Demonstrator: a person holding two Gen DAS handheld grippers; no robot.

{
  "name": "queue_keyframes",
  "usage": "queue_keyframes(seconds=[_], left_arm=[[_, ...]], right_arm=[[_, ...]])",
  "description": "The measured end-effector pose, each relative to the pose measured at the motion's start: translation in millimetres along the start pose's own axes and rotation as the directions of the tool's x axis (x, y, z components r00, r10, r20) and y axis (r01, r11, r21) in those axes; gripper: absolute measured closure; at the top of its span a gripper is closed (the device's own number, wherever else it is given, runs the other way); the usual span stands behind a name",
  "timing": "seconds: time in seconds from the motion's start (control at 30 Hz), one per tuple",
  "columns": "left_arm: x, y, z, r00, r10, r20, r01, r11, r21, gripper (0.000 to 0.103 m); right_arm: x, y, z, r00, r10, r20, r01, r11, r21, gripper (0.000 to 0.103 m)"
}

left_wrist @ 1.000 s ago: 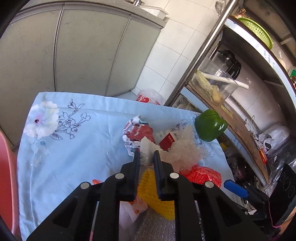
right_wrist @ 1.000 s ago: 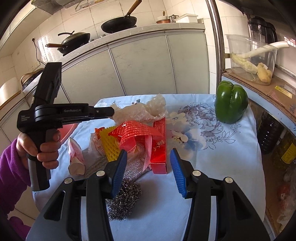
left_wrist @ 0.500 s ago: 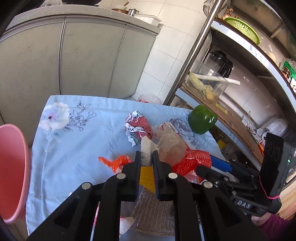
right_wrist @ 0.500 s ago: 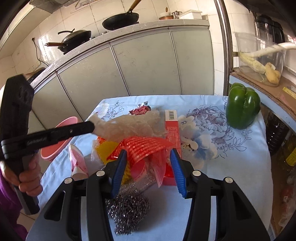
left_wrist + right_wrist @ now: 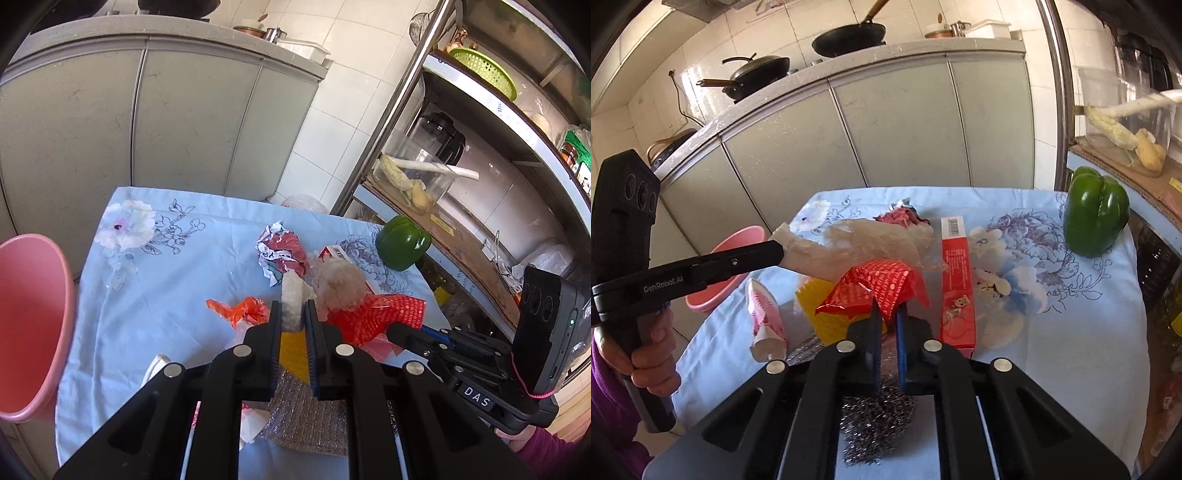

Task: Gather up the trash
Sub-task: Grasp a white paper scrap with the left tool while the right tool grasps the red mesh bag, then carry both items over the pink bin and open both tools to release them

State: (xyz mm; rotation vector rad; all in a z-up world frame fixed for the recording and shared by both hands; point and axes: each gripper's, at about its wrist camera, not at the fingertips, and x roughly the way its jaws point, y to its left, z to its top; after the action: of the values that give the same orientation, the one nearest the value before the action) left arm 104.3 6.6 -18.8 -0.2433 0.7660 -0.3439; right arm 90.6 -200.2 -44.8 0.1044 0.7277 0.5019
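My left gripper (image 5: 291, 308) is shut on a crumpled clear plastic bag (image 5: 334, 284) and holds it above the trash pile; the bag also shows in the right wrist view (image 5: 857, 249), hanging from the left gripper (image 5: 779, 245). My right gripper (image 5: 887, 308) is shut on a red mesh wrapper (image 5: 875, 290), which also shows in the left wrist view (image 5: 376, 314). A pink bin (image 5: 26, 328) stands at the table's left side.
On the blue floral tablecloth (image 5: 147, 273) lie a crumpled red-white wrapper (image 5: 280, 253), an orange scrap (image 5: 240, 312), a red carton (image 5: 956, 277), a yellow piece (image 5: 820, 314), a pink tube (image 5: 764, 319), steel wool (image 5: 875, 421) and a green pepper (image 5: 1095, 216). A shelf rack stands right.
My left gripper has lifted the plastic bag up and toward the left. My right gripper has moved forward and shut on the red mesh wrapper.
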Motion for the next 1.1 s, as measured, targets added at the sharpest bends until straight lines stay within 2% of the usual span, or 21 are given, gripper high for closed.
queue_keyframes(seconds=[0.33,0.6,0.77,0.87,1.1], left_arm=[[-45,1,-5,0.997,0.005,0.080,-0.004,1.000,-0.020,0.092],[-96,12,-5,0.978,0.062,0.197,-0.055,0.998,-0.042,0.092],[-126,34,-12,0.955,0.146,0.256,-0.129,0.988,-0.082,0.092],[-141,50,-17,0.936,0.209,0.283,-0.184,0.976,-0.113,0.092],[-173,103,-33,0.888,0.349,0.300,-0.295,0.932,-0.210,0.092]], right_arm=[[-46,17,7,0.993,-0.040,0.107,0.043,0.999,-0.031,0.098],[-56,36,12,0.990,-0.029,0.136,0.035,0.998,-0.042,0.098],[-48,56,23,0.991,0.029,0.129,-0.023,0.998,-0.052,0.098],[-38,75,32,0.990,0.076,0.122,-0.068,0.995,-0.069,0.098],[-1,138,51,0.979,0.183,0.088,-0.168,0.974,-0.150,0.097]])
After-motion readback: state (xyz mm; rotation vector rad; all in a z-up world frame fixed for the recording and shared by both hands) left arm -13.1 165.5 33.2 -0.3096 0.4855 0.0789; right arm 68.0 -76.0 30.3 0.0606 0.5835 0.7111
